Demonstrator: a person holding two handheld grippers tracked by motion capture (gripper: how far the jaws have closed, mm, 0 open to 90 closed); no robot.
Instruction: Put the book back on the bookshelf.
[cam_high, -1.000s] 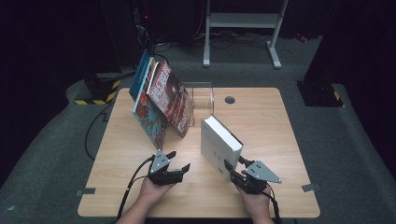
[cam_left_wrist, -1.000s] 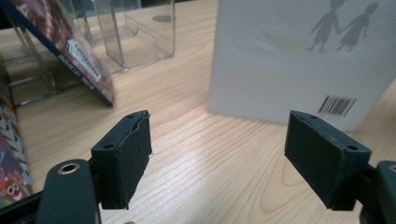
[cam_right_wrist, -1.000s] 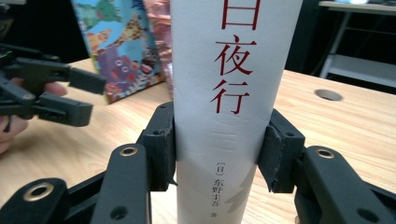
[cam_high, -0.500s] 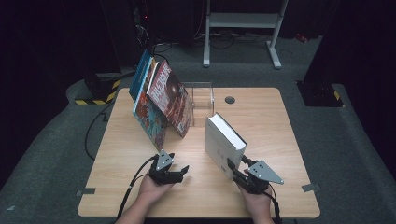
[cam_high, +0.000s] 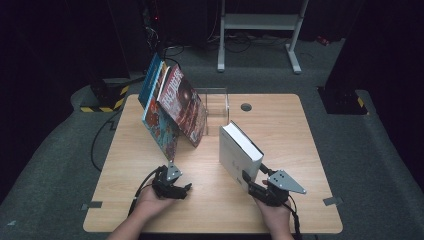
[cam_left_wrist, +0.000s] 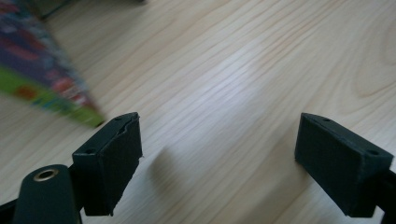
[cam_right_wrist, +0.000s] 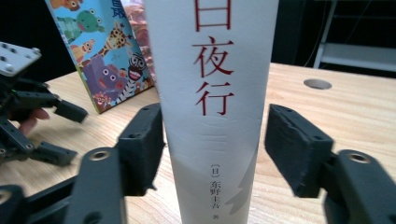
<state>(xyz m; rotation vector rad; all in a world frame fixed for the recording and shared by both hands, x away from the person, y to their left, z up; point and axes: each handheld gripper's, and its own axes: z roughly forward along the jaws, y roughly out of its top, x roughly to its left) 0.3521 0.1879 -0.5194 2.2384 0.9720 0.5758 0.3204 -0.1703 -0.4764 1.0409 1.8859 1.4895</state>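
White hardcover book (cam_high: 240, 152) upright on wooden surface (cam_high: 295, 130), right of centre, spine toward near edge. Thick, pale page block visible on top, plain white cover. Spine (cam_right_wrist: 215, 107) white with red Chinese characters running down, small grey author line low, faint crease across middle. Right tool (cam_high: 254, 186) at spine, jaws just been opening, book between them, left pad touching or nearly touching spine, right pad clear with visible gap; no grip. Left tool (cam_high: 176, 190) near front-left of surface, jaws wide and just been opening, bare wood between pads. Leaning picture books (cam_high: 170, 107) against clear bookend (cam_high: 217, 100) behind, well apart from white book; animal-cartoon cover (cam_right_wrist: 105, 51) visible in right gripper view.
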